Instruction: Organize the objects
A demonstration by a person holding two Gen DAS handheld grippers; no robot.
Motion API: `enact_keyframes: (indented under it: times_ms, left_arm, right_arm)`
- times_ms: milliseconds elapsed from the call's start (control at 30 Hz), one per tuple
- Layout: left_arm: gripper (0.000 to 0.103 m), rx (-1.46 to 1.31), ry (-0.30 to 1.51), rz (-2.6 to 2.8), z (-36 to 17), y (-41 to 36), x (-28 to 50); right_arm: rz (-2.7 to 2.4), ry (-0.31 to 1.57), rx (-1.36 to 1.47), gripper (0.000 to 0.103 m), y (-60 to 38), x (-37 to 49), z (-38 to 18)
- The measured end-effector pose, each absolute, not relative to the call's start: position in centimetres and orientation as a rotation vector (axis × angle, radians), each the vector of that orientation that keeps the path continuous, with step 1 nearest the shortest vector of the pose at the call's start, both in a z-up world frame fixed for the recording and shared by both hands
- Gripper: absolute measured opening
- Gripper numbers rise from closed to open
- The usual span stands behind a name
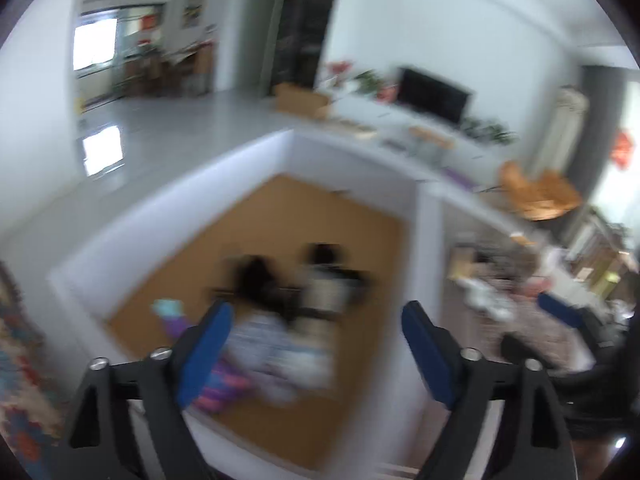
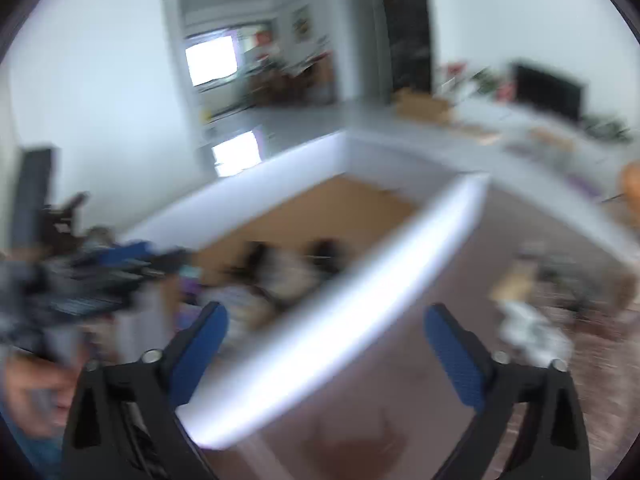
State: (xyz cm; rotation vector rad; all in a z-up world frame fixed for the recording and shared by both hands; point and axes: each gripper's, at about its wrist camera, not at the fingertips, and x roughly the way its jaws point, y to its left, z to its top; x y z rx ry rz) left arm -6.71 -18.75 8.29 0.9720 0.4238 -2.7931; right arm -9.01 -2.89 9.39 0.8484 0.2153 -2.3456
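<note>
Both wrist views tilt down—apparently sharing the white-walled box point(image 1: 256, 152).

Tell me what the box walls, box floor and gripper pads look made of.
Box walls: smooth matte white, thick and flat-topped, possibly foam board or painted wood; blur leaves it open. Box floor: flat tan, even and dull, like cork or cardboard. Left gripper pads: blue, finely textured, likely rubber or plastic.

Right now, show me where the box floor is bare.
Box floor is bare at the far corner and along the right wall. Crowded: blurred clothes and dark items at near middle and left.
</note>
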Motion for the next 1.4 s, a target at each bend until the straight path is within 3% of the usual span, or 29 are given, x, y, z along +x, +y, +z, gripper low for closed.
enact_keyframes:
  times_ms: [67, 167, 267, 467, 667, 967, 1400]
  left_arm:
    - [0.1, 0.96, 0.452, -2.922, 8.8, -14.4, -6.0]
    - [0.101, 1.048, 0.447, -3.058, 8.6, -8.8, -6.0]
    - [0.101, 1.192, 0.378, -3.127, 6.4, -3.4, -6.6]
    - [0.101, 1.391, 0.146, -3.11, 1.5, 3.4, -7.7]
    - [0.101, 1.506, 0.068, -3.024, -1.4, 5.8, -9.3]
    - [0.101, 1.502, -0.097, -2.956, -3.9, 5.7, -9.4]
    - [0.101, 1.521, -0.005, -2.866, -4.9, 3.7, -10.3]
  right_arm:
    - [-2.473, 0.283, 0.843, 0.103, 1.3, -8.4, 7.9]
    - [-2.614, 0.381, 0.949, 0.103, 7.5, -7.9, 4.2]
    - [-2.678, 0.309, 1.178, 0.103, 14.1, -7.6, 0.0]
    - [-2.742, 0.175, 1.361, 0.103, 21.6, -5.6, -3.6]
    - [-2.746, 0.058, 1.393, 0.103, 24.1, -6.0, -4.3]
    - [-2.732, 0.093, 1.419, 0.103, 23.1, -5.7, -4.4]
    - [-2.724, 0.077, 1.423, 0.103, 23.1, -5.7, -4.4]
